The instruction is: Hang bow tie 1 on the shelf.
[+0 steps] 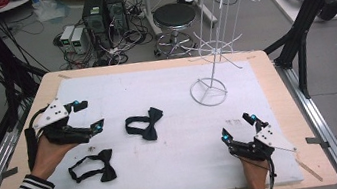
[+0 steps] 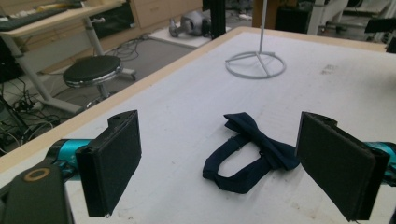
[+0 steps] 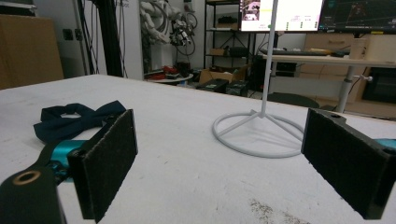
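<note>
Two grippers sit over a white mat (image 1: pixel 178 174) on a wooden table (image 1: pixel 289 122), each held in one hand, both with jaws spread wide and nothing between them.

At the left of the high view, the left gripper (image 1: pixel 87 117) hovers near the mat's left edge, its jaws far apart and touching nothing. Just below it lies a black bow tie (image 1: pixel 94 167) with its strap looped to the left. Right of the gripper, near the middle of the mat, lies a second bow tie (image 1: pixel 144 124), also flat, its strap forming a loop. The left gripper view looks along its two black pads (image 2: pixel 116 161) at this middle bow tie (image 2: pixel 252 151), which lies between them in the picture but farther off on the mat, apart from both. That view shows the tie as dark navy and folded at the knot, which the high view is too small to tell.

Farther right stands a white wire rack (image 1: pixel 213 32) on a ring base, upright, toward the mat's far right.

At the lower right, the right gripper (image 1: pixel 238 126) rests low near the mat's front edge, jaws wide apart and empty. The right gripper view shows the rack's ring base (image 3: pixel 259 133) between its pads, well beyond them, and a bow tie (image 3: pixel 74 120) behind the left pad. It also shows monitors (image 3: pixel 280 14) behind the table.
</note>
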